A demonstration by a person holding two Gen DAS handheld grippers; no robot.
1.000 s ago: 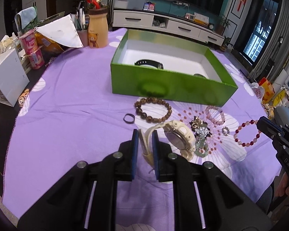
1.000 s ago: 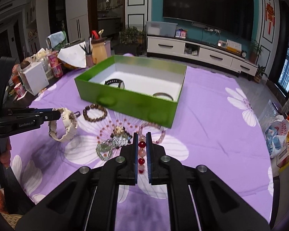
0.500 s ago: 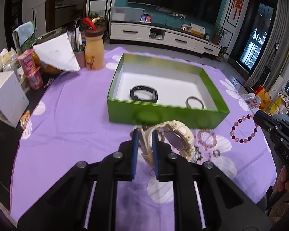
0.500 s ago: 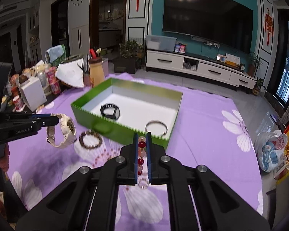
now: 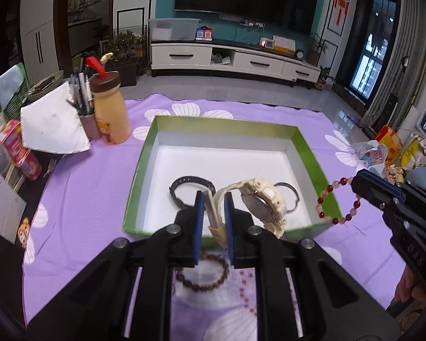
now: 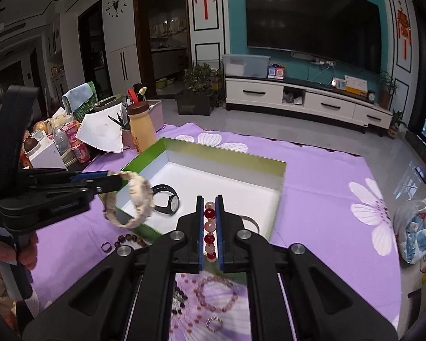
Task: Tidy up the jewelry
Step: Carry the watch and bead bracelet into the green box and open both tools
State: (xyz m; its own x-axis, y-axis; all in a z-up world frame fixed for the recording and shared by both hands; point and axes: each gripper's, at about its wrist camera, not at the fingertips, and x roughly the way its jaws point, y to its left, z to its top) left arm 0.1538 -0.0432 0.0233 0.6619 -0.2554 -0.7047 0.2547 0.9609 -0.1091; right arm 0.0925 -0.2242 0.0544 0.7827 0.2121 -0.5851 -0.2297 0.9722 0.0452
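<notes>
My left gripper [image 5: 214, 199] is shut on the strap of a cream watch [image 5: 262, 201] and holds it in the air over the near edge of the green box [image 5: 144, 153]. My right gripper [image 6: 210, 201] is shut on a red and pink bead bracelet [image 6: 209, 231], also lifted above the box's near edge [image 6: 139, 227]; the bracelet also shows in the left wrist view [image 5: 336, 199]. Inside the box lie a black watch [image 5: 189, 191] and a thin dark bangle [image 5: 288, 196]. The cream watch also shows in the right wrist view [image 6: 133, 201].
On the purple cloth in front of the box lie a brown bead bracelet [image 5: 204, 272], a pink bead bracelet [image 6: 217, 295], a small ring [image 6: 214, 324] and a dark ring [image 6: 106, 246]. A bear bottle [image 5: 110, 110], pen cup and clutter stand at the left.
Both grippers rose from the cloth and moved forward with the cream watch and the bead bracelet, from in front of the box to over its near edge.
</notes>
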